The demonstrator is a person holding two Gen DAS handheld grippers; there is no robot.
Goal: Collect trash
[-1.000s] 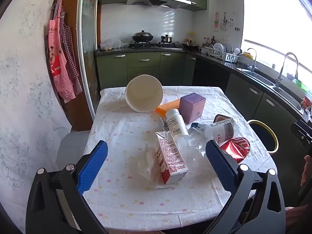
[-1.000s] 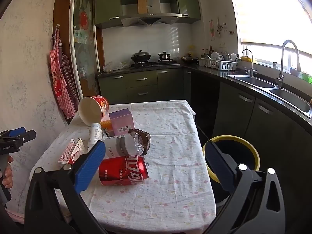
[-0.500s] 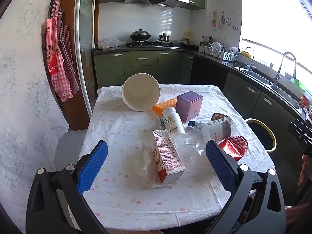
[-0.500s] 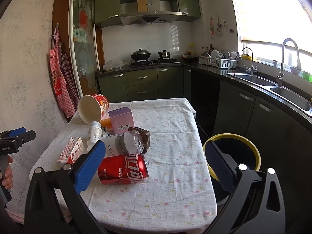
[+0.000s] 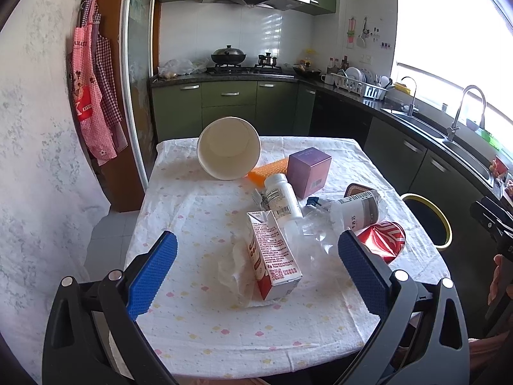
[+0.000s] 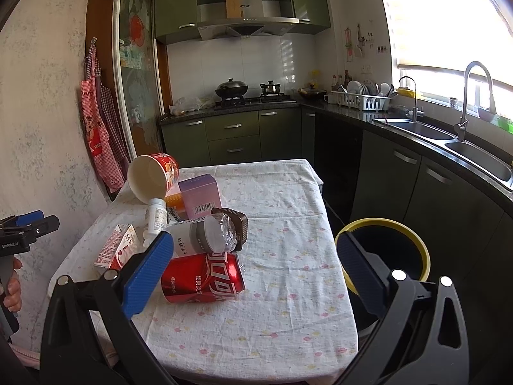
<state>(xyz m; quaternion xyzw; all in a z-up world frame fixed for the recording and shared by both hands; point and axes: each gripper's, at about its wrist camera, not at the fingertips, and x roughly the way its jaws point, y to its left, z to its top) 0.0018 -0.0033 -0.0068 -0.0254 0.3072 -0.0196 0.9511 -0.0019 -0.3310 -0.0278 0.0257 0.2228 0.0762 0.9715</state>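
- While you hold both grippers above the near edge of the worktop (image 6: 282, 199), the trash sits in one cluster: one paper bowl (image 5: 228, 147) on its side, one purple box (image 5: 308, 173), one orange pack (image 5: 267, 171), one white pill bottle (image 5: 282, 196), one milk carton (image 5: 272, 258), one crushed clear bottle (image 5: 356, 210), one brown tray (image 6: 235, 226), one red can (image 6: 202, 278).
- Left gripper (image 5: 256, 271): your fingers are wide apart, holding nothing, with the carton between them.
- Right gripper (image 6: 256, 269): fingers spread, holding nothing, the can just behind the left one.
- Since a second ago your left view has drawn back slightly; the trash lies unchanged.
- One yellow-rimmed bin (image 6: 384, 253) stands on the floor right of the worktop.
- Crumpled clear wrap (image 5: 235, 269) lies against the carton; the bottle rests over the can.
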